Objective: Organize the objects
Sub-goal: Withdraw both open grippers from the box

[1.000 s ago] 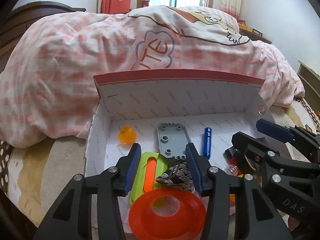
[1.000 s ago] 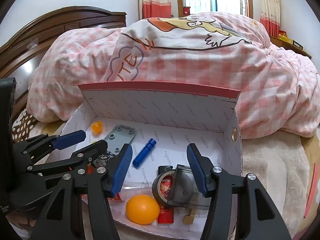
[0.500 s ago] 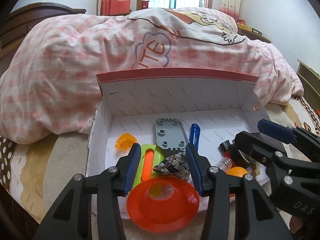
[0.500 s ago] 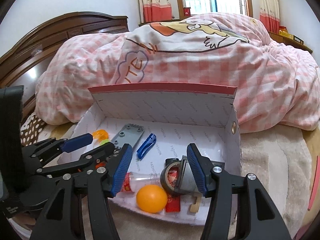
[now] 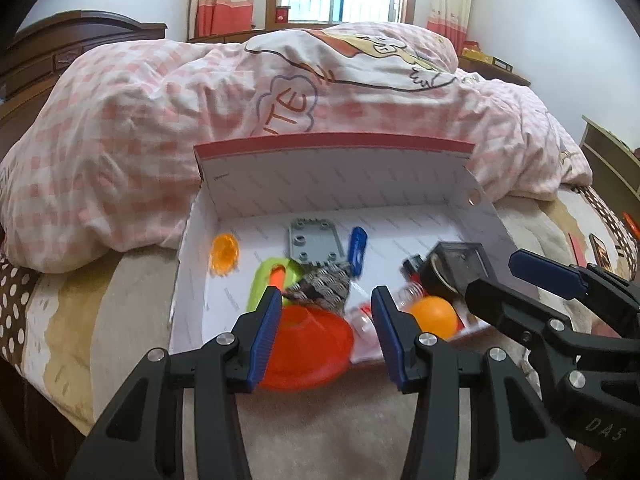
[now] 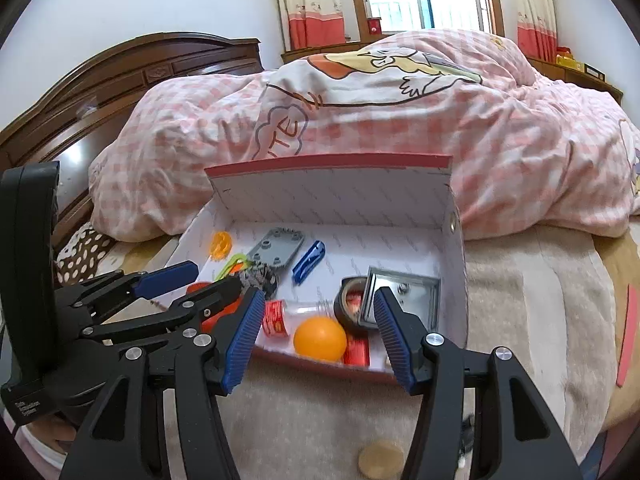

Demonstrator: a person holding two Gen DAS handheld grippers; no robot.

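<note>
The left tongs [image 5: 323, 330] and right tongs [image 6: 316, 330] both stand moderately wide with nothing between their ribbed blue pads, hanging just short of the near lip of the cardboard box [image 6: 332, 192] that lies on the bed. From the right tongs, the smooth orange ball [image 6: 320, 339] sits at twelve o'clock, just inside that lip, so the right hand looks the nearer for it; a clear plastic bottle with a red label [image 6: 288, 316] lies on its side beside the ball at ten o'clock, long axis running across the view. From the left tongs, a glossy orange cone-shaped disc [image 5: 308, 344] lies straight ahead at twelve o'clock. Past it are a patterned fabric pouch [image 5: 324, 285] and a lime-green tool [image 5: 264, 280]. Deeper in lie a flat grey studded plate [image 5: 316, 242], a blue clip [image 5: 357, 250] and a translucent orange piece [image 5: 225, 258]. A roll of black tape [image 6: 350, 300] and a clear square case [image 6: 404, 294] crowd the two o'clock corner. Behind the box's upright flap, the pink checked quilt [image 6: 360, 120] heaps up soft and rumpled.
</note>
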